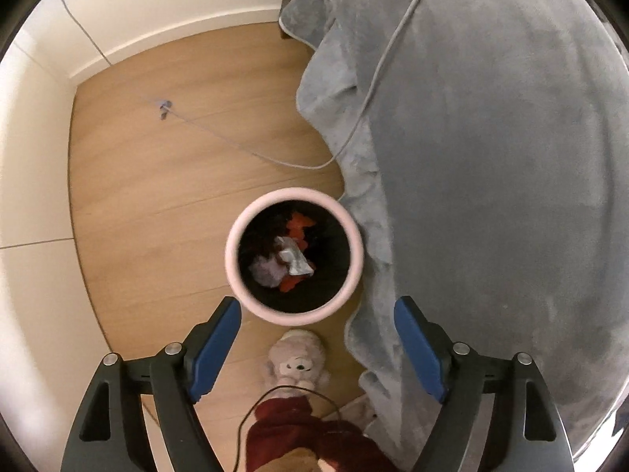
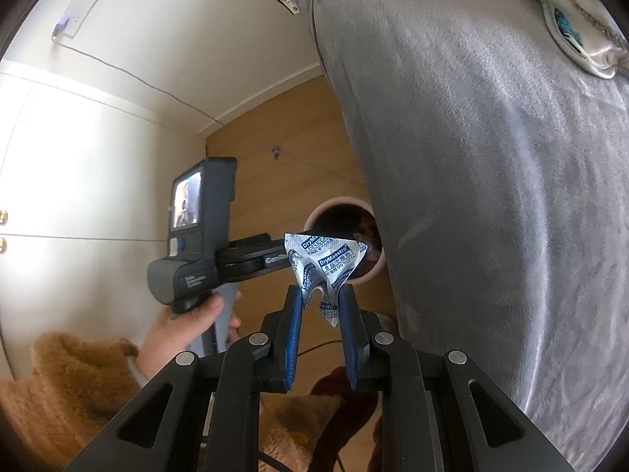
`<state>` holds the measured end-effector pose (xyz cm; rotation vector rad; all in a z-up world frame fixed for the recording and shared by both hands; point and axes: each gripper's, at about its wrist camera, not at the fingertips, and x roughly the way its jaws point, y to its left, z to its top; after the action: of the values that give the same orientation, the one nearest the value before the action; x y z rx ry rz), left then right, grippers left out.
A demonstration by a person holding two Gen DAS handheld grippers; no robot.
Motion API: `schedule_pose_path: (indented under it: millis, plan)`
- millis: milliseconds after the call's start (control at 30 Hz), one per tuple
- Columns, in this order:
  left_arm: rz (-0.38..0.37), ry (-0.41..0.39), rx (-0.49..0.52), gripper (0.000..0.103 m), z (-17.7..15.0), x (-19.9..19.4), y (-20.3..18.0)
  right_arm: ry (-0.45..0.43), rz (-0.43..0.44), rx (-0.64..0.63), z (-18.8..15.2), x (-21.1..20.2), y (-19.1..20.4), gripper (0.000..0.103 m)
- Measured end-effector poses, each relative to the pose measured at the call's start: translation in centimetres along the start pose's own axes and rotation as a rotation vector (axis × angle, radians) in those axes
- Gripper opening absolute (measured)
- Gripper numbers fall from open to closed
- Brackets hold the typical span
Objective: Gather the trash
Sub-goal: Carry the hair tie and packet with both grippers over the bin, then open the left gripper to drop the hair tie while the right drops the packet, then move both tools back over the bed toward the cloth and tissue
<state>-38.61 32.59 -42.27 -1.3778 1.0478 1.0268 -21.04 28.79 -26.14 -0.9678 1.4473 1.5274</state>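
Here, the depositing step of trash collection is in hand. The left gripper [image 1: 317, 316] hangs above the waste bin [image 1: 236, 236], a round pink-rimmed container standing on the wooden floor [image 1: 157, 196] just beside the hanging edge of a grey blanket [image 1: 491, 157]. Its blue-padded jaws stand wide apart with nothing between them. Inside the bin lie a silvery wrapper [image 1: 295, 261], red scraps [image 1: 300, 224] and a pale crumpled piece [image 1: 267, 271]; from this the left gripper's load is judged to be already delivered.

In the right wrist view, the right gripper [image 2: 320, 295] has its jaws nearly closed, pinching the lower corner of a white desiccant sachet [image 2: 324, 261] printed in blue. The sachet stands up from the pads and partly overlaps the bin's opening [image 2: 338, 212] in this view, but the bin lies further off and below, so the sachet is not yet judged to be over the mouth. The person's hand [image 2: 188, 322] holds the left gripper's handle to the left.

The next move calls for carrying the right gripper forward until the sachet hangs squarely above the bin's opening, clear of the blanket edge and the left gripper, and only then parting the jaws. A plush slipper [image 1: 297, 365] sits on the floor near the bin.
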Motion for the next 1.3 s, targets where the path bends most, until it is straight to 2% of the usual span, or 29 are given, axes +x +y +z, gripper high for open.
schedule_pose_path:
  millis: [233, 367, 533, 833, 1067, 1200, 1300]
  plan:
    - [0.046, -0.014, -0.025, 0.081, -2.4, -1.8, 2.3, 0.023, 0.026, -0.029, 0.3, 0.9, 0.6, 0.019]
    - [0.093, -0.028, -0.046, 0.081, -3.5, -2.8, 4.0, 0.054, 0.036, -0.066, 1.0, 3.6, 1.3, 0.019]
    - [0.106, -0.036, -0.073, 0.081, -4.3, -3.6, 5.8, 0.105, 0.03, -0.093, 1.7, 7.7, 2.0, 0.019]
    - [0.119, -0.036, -0.08, 0.081, -4.3, -3.7, 6.8, 0.134, 0.008, -0.143, 2.1, 10.6, 3.5, 0.025]
    - [0.109, -0.046, -0.08, 0.081, -4.0, -3.9, 6.8, 0.069, -0.026, -0.174, 2.5, 10.7, 4.0, 0.066]
    - [0.109, -0.048, -0.077, 0.081, -4.0, -4.0, 6.7, 0.03, -0.005, -0.131, 2.6, 9.8, 3.4, 0.069]
    - [0.113, -0.049, -0.072, 0.081, -4.0, -4.4, 6.5, 0.041, -0.011, -0.108, 2.7, 9.3, 3.1, 0.071]
